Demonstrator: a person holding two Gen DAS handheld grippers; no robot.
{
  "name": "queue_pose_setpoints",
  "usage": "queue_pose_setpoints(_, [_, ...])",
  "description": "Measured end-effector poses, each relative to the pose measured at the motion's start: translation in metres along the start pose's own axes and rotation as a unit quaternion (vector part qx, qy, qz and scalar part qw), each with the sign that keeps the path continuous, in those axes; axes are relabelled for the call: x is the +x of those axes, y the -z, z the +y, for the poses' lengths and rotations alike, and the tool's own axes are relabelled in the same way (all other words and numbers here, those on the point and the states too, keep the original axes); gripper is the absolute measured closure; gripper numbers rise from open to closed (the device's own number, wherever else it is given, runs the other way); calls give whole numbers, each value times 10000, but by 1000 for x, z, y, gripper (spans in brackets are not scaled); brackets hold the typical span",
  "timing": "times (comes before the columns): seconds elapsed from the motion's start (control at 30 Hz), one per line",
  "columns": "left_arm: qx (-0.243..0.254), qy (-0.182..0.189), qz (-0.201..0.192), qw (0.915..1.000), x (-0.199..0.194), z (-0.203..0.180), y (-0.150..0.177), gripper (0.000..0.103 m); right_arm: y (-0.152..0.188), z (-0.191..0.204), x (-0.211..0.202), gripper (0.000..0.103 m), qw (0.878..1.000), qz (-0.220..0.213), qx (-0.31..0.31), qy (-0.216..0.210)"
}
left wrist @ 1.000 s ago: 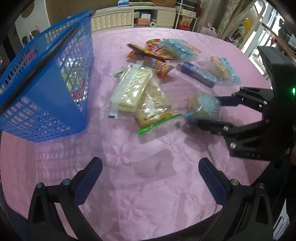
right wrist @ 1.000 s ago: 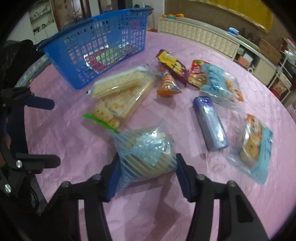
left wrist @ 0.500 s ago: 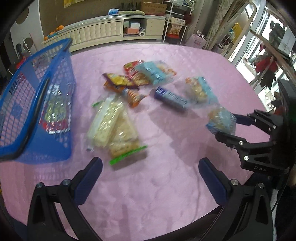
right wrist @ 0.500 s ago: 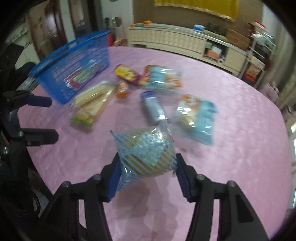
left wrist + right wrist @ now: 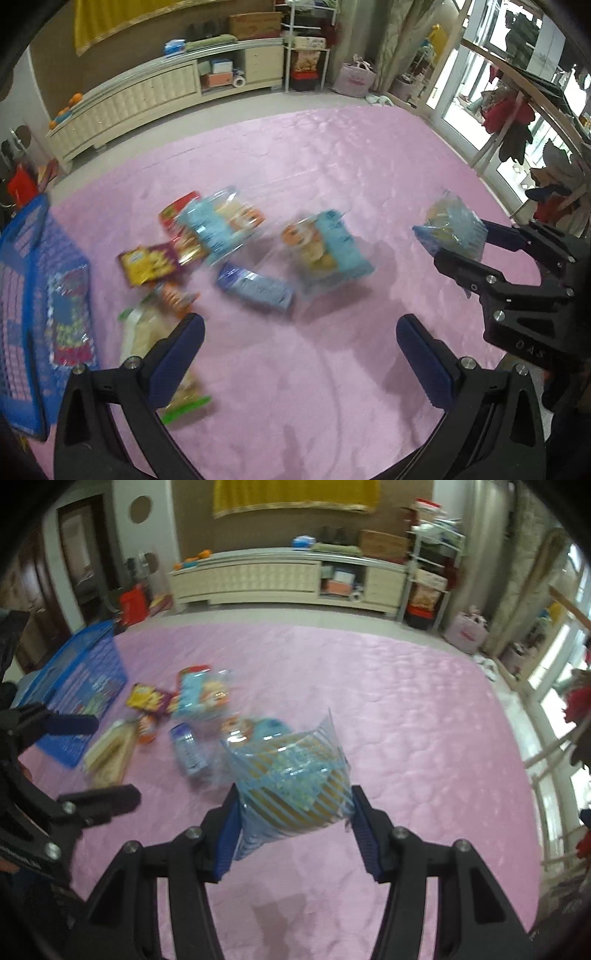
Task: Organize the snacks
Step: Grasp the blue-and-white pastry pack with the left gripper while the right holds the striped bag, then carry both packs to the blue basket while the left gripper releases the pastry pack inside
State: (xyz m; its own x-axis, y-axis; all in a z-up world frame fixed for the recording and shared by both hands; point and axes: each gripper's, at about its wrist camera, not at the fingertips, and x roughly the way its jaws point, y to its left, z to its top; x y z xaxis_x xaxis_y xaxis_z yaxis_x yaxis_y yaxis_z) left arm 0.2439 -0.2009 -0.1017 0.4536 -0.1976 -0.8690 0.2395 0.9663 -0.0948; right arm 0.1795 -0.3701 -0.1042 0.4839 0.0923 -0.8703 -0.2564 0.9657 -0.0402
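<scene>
Since the earlier frame the right gripper [image 5: 293,821] has lifted the striped cookie bag [image 5: 295,775] clear of the bench [image 5: 406,720], jaws clamped on its sides. The left gripper [image 5: 301,354] hangs wide and empty. The slack, crinkly film could slip free on the long carry to the blue basket [image 5: 81,686].

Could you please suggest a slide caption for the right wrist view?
Right hand-held gripper holds a blue-striped clear snack bag above the pink quilted tablecloth, blue plastic mesh basket at left.

Home living room: long cream sideboard [image 5: 280,579], curtains [image 5: 402,40].
</scene>
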Motion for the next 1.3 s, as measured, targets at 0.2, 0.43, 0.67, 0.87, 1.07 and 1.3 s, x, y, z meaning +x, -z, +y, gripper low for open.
queue_pose_setpoints(0.2, [-27,-69,178,9998,33,-13,-26,0,-5,-32,8,43,9986,199,446,208])
queue_pose_setpoints(0.43, [-309,-27,634,9975,81,-6,-50,0,-8,-61,40,43,9946,539,870,188])
queue_pose_setpoints(0.67, [-566,73,1076,9926,120,-4,-62,0,-9,-67,70,43,9918,770,1014,118])
queue_pose_setpoints(0.87, [-348,-79,1246,9916,142,-8,-70,13,-3,-64,84,43,9903,903,1058,35])
queue_pose_setpoints(1.07, [-293,34,1370,9901,153,-17,-68,37,-4,-62,92,43,9862,1050,1279,-25])
queue_pose_setpoints(1.3, [-344,114,1218,9919,129,-13,-56,38,1,-53,81,43,9859,1129,1233,42])
